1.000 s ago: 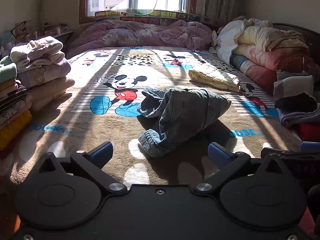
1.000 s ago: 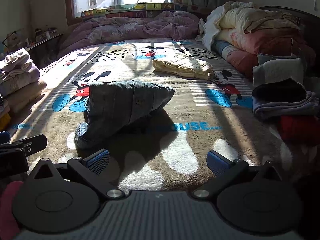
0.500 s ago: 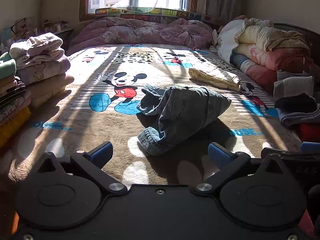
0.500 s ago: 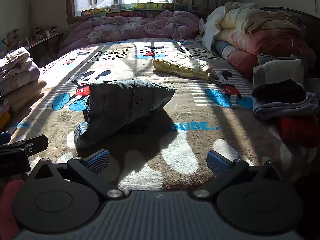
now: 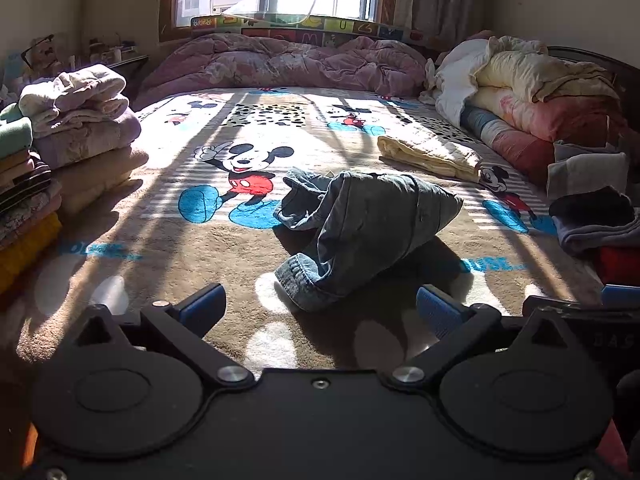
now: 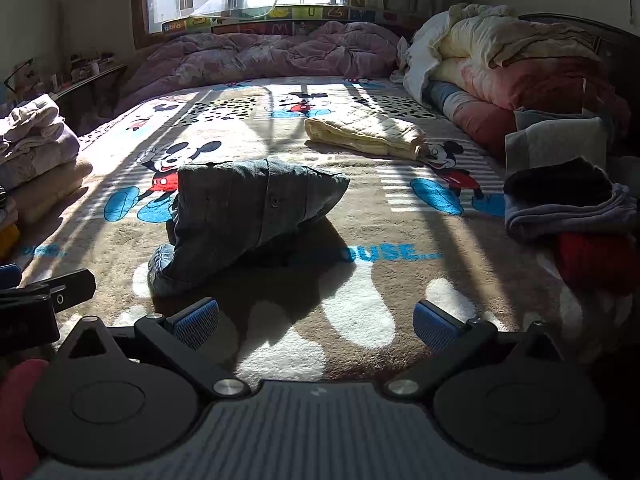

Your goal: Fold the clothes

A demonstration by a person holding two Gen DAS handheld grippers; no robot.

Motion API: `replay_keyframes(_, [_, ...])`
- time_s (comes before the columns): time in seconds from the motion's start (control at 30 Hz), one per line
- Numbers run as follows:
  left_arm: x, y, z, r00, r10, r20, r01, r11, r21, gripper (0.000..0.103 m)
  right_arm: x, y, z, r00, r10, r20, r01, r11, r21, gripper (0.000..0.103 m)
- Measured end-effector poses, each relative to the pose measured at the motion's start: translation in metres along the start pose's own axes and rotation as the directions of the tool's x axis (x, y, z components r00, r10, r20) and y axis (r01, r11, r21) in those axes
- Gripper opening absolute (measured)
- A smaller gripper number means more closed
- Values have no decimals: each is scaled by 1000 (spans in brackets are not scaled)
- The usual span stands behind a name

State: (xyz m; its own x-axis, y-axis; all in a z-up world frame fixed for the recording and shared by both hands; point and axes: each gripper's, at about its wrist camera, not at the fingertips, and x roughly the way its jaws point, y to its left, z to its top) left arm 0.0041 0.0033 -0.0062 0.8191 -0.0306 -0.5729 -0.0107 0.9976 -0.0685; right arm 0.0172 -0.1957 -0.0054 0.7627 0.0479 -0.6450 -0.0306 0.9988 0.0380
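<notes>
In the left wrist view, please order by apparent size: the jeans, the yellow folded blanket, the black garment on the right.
1. jeans, though they lie nearest
2. yellow folded blanket
3. black garment, partly cut off

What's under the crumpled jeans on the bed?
The jeans lie on the Mickey Mouse blanket, covering part of its print. Whether anything else hides beneath them cannot be seen.
</notes>
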Motion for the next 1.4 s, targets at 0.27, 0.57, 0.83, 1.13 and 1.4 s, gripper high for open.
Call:
replay_keyframes(0.27, [1,-1,1,1000,-4,-1,4,1000,-4,103,0,0,0,1000,-1,0,1,1000,-6,102])
replay_keyframes(0.57, [16,-7,5,1000,-11,-28,11,1000,5,103,11,-2,1,1000,-8,-11,7,1000,-16,102])
replay_keyframes(0.83, [42,-7,12,998,-29,-53,28,999,-23,103,34,-9,6,1000,0,-19,0,1000,-31,102])
replay_keyframes(1.13, [82,8,18,996,-52,-78,45,995,-93,103,68,-42,24,982,161,98,-171,979,110,102])
replay_keyframes(1.4, [130,40,27,985,-133,-107,109,972,-208,103,130,-59,55,946,254,200,-284,949,137,102])
